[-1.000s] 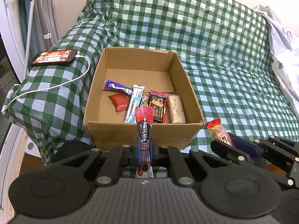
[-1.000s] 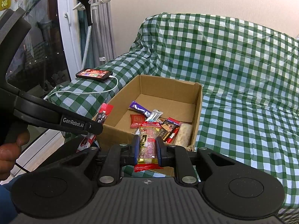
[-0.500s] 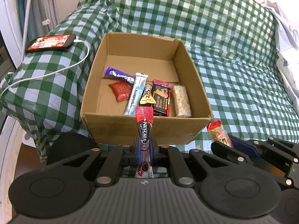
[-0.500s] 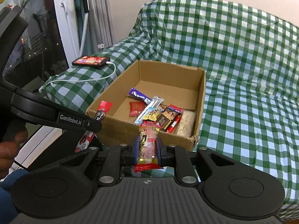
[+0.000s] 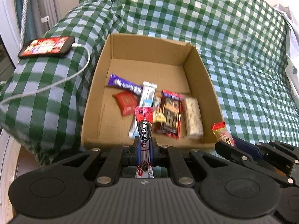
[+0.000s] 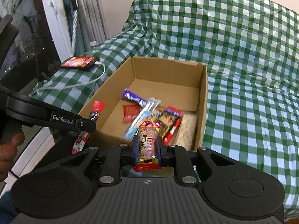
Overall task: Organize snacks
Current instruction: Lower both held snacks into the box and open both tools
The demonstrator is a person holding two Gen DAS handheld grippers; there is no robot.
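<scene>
An open cardboard box [image 5: 198,71] [image 6: 203,100] sits on a green checked sofa and holds several snacks: a purple bar [image 5: 124,84], a red packet [image 5: 127,101], a silver-blue stick [image 5: 147,95], a dark bar [image 5: 171,115] and a pale cereal bar [image 5: 193,115]. My left gripper [image 5: 143,145] is shut on a red Nescafe stick [image 5: 144,125], held over the box's near wall. My right gripper [image 6: 147,145] is shut on a red-ended nut bar [image 6: 148,140], at the box's near edge. Each gripper shows in the other's view, the right [image 5: 228,141] and the left [image 6: 87,127].
A phone [image 5: 46,46] [image 6: 80,61] with a lit screen lies on the sofa arm at the left, a white cable [image 5: 61,82] running from it. White cloth [image 5: 293,43] lies at the far right. A window and a curtain [image 6: 89,15] stand at the left.
Both grippers have moved forward and higher toward the box, each still holding its snack. The box now looks nearer and I see more of its floor.
</scene>
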